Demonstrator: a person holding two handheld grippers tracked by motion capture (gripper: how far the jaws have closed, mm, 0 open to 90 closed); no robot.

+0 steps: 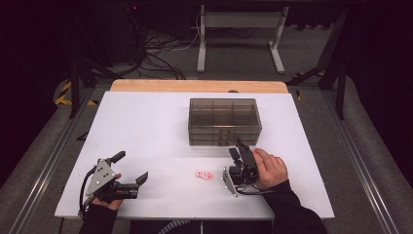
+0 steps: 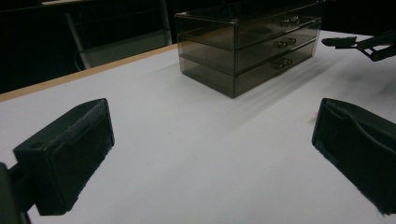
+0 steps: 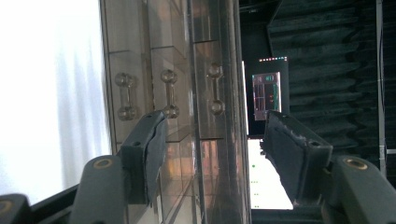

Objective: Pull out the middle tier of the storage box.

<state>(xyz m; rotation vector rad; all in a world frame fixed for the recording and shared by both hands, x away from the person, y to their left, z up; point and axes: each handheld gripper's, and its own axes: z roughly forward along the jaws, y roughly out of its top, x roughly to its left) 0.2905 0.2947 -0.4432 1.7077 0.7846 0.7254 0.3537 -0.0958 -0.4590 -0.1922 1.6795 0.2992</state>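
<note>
Right gripper [image 1: 238,147] sits at the front face of the smoky clear drawer box [image 1: 223,120], turned on its side, jaws apart with nothing pinched between them. In the right gripper view its own gripper [image 3: 212,140] has the three drawer fronts running vertically; the top drawer handle [image 3: 215,89] lies just past the fingertips, in the gap between the two pads. The middle handle [image 3: 169,93] is right at the tip of the left-hand finger [image 3: 150,144]; the bottom handle [image 3: 125,95] falls outside that finger. Whether any pad touches the box front cannot be told. No handle is gripped.

Left gripper [image 1: 131,167] rests low on the white table [image 1: 146,126], well apart from the box, jaws wide open and empty. In the left gripper view its own gripper [image 2: 212,154] has bare table between the pads, with the drawer box [image 2: 247,44] far ahead of the fingertips, toward the right finger's side.

A small red-and-white item [image 1: 204,174] lies on the table between the two grippers, nearer the right hand [image 1: 270,168], untouched; too small to identify.
</note>
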